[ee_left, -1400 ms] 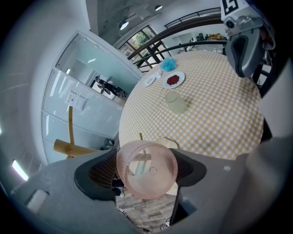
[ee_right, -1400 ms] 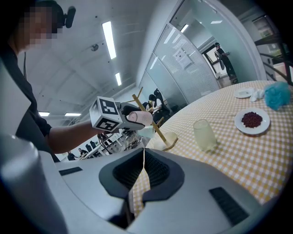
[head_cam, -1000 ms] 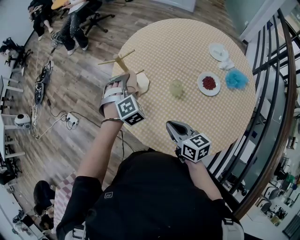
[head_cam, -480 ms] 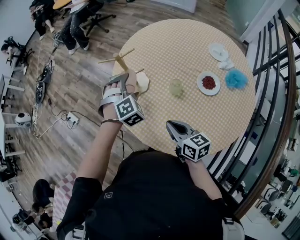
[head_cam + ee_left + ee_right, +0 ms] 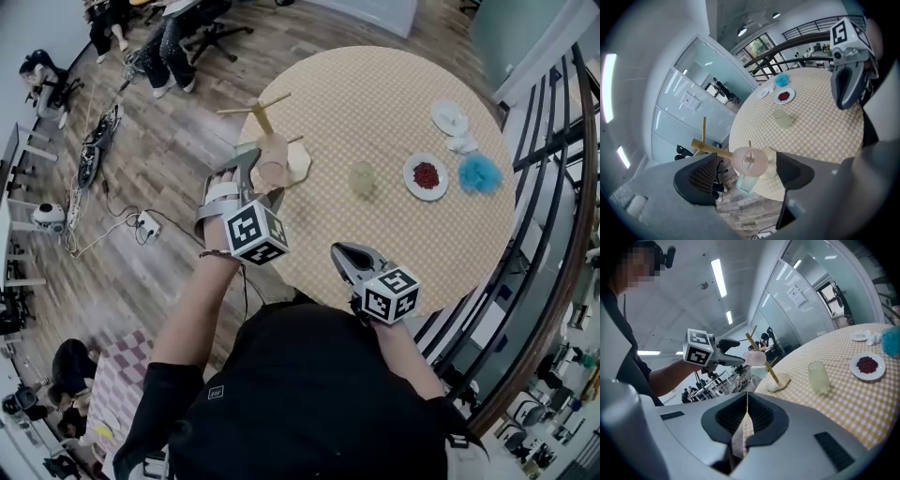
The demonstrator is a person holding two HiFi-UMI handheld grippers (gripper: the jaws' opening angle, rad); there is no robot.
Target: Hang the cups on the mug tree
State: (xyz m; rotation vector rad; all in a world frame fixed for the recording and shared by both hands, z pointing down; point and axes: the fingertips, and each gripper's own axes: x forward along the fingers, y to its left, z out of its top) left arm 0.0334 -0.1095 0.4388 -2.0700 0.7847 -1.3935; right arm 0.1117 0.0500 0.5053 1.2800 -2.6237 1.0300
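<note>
Quick status on the cup hanging. We read this as the tail end of hanging one cup: the left gripper (image 5: 251, 173) has its jaws spread as wide as they go, and they've just been opening. The pink cup (image 5: 749, 161) sits right in the gap between them, but neither pad touches it. It's tipped on its side with its bottom facing us, on a peg of the mug tree (image 5: 261, 117), so we'd call that one hung and let go. Just below the pink cup, on the near side of the tree, there's a pale blue cup (image 5: 743, 182). We can't tell for sure which peg it hangs on.

The right gripper (image 5: 342, 255) is pressed together with nothing in it, parked close to our body by the near edge of the table (image 5: 375, 84).

What's left, as far as we can see, is the yellowish-green cup (image 5: 362, 178). It stands upright on the table ahead of the right gripper and off to the right of the left one, well apart from both.

So the next move, in our opinion:
- Back the left gripper straight off the pink cup without knocking it, since the pads flank it closely.
- Send one gripper to the green cup. The right one looks better placed, but it has to open up first.
- Pick a free peg. The tree's upper arms look bare from here.

The tree sits near the table edge, so we'd go gently.
</note>
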